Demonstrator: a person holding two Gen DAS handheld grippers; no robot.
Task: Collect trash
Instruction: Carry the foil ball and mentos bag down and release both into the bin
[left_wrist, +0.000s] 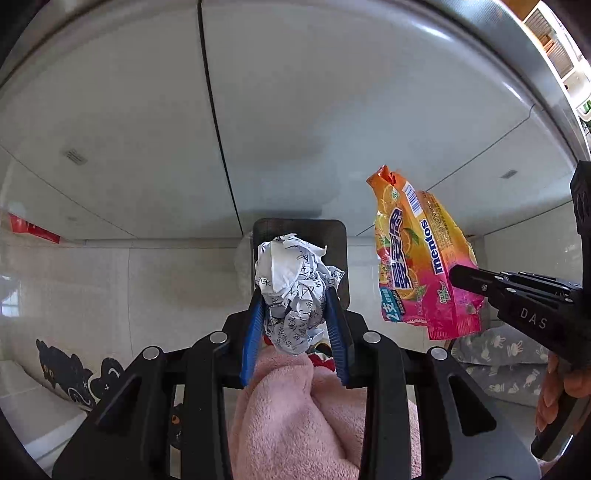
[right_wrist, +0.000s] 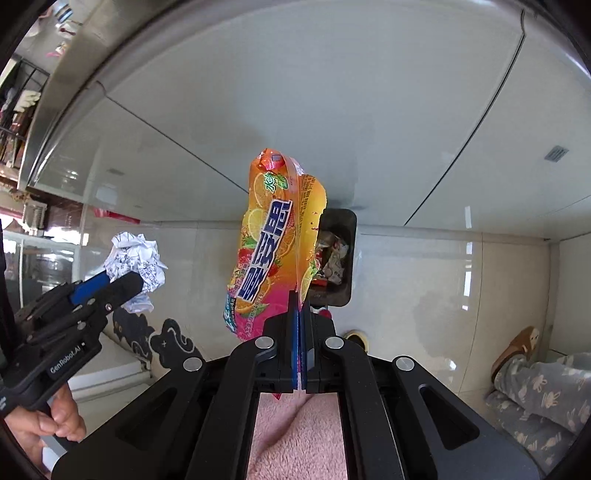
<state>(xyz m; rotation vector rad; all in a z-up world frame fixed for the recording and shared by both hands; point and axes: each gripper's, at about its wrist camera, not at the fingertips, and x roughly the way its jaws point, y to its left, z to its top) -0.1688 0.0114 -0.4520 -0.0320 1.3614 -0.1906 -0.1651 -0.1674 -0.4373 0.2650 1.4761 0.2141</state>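
Orange and pink, the one candy wrapper (right_wrist: 271, 240) is reading "mentos" in blue letters, with a "2" in a blue patch at its lower corner; other print on it is too distorted to read. The right claw (right_wrist: 298, 306) is pinching its bottom edge, blue pads pressed together on it. The left claw (left_wrist: 295, 317) is squeezing one crumpled paper ball (left_wrist: 295, 291) covered in small printed characters and sketched shapes. "DAS" is showing on the right claw's side, "GenRobot.AI" on the left's. One dark bin (right_wrist: 341, 258) is standing on the floor at 12 o'clock beyond both claws, holding mixed wrappers and scraps. Both pieces of trash are hanging in the air above the floor.
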